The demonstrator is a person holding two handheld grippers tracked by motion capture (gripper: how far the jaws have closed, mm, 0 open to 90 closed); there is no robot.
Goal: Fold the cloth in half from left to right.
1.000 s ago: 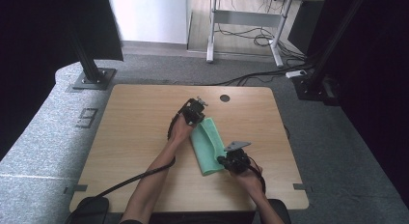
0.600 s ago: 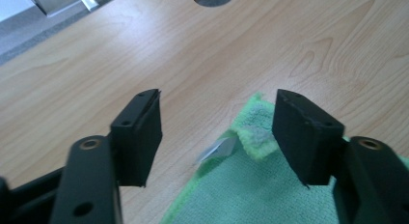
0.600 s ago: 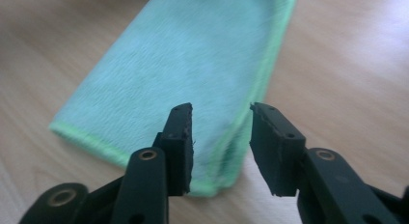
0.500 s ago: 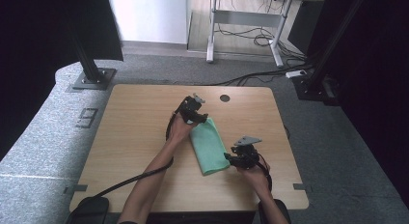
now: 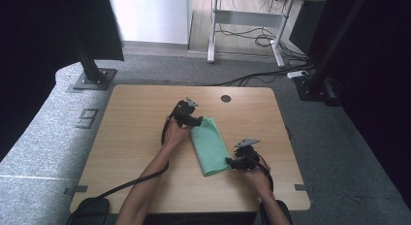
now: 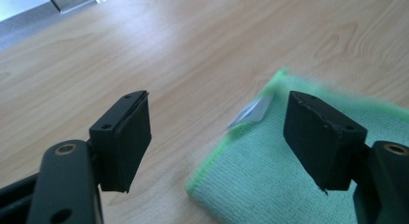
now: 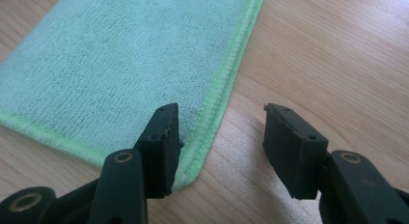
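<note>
The folded green cloth (image 5: 209,145) lay lengthwise between the tools on the worktop (image 5: 126,137), left tool (image 5: 190,117) released at its far corner, right tool (image 5: 238,162) released at its near corner, both having just been opening.

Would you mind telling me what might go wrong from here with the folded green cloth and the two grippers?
The left gripper and right gripper, jaws just opening, are open at opposite corners of the green cloth. Pulling away could snag an edge and undo the fold. The white tag at the left corner may stick out. A dragged jaw could slide the cloth on the table.
</note>
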